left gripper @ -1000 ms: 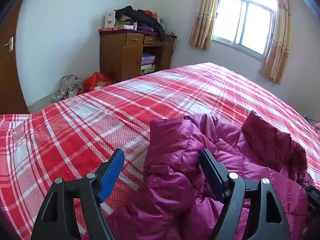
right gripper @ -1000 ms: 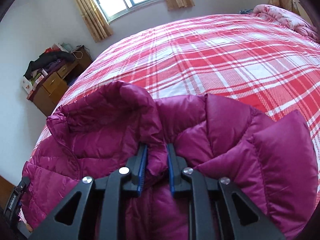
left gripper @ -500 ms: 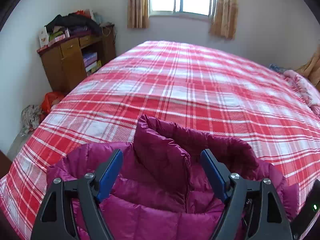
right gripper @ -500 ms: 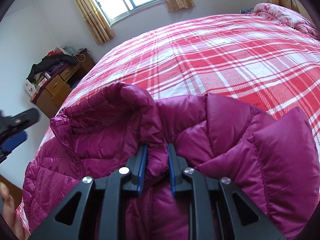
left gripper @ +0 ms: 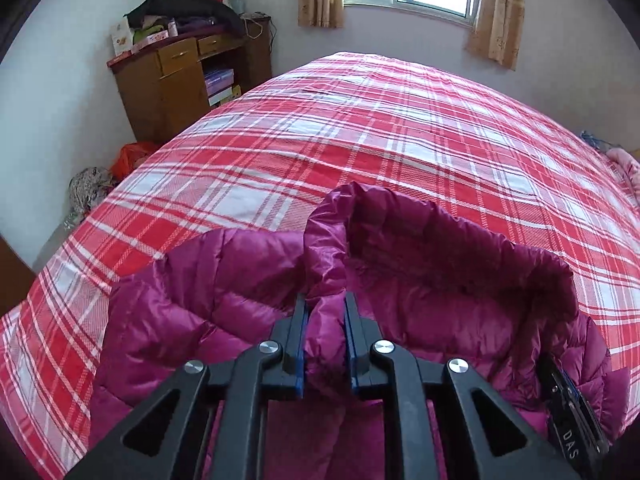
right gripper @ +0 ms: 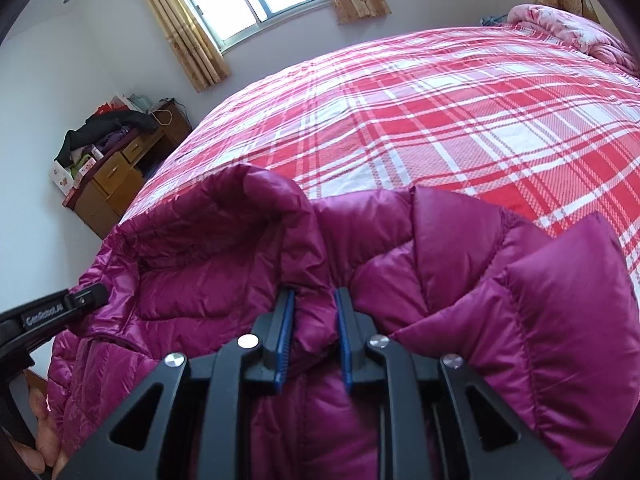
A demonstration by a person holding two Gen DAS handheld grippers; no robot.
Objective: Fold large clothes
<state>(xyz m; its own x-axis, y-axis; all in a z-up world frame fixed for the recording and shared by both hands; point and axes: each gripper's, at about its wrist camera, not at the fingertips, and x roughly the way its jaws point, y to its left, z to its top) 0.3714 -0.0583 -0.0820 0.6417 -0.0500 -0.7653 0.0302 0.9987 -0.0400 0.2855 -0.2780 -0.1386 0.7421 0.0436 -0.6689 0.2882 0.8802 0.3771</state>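
So both grippers are clamped on the magenta puffer jacket [left gripper: 224, 292] up by the neck; the left gripper [left gripper: 325, 340] has its fingers nearly closed with a fat pinch of the collar edge squeezed between the blue pads, and the right gripper [right gripper: 313, 336] is doing the same on the other side of the neck opening, also pinched onto a fold of fabric. The collar [left gripper: 440, 248] stands up between the two grips like a little arch, which makes sense if you want the coat to hang evenly from two matched points instead of slumping to one side; puffy down stuff slides around, so grabbing at the seams near the collar probably gives the firmest hold. The jacket itself is bunched at the near edge of the bed [left gripper: 360, 128], over the red plaid cover; my guess is it's about to get lifted and spread flat, so folding has barely begun.
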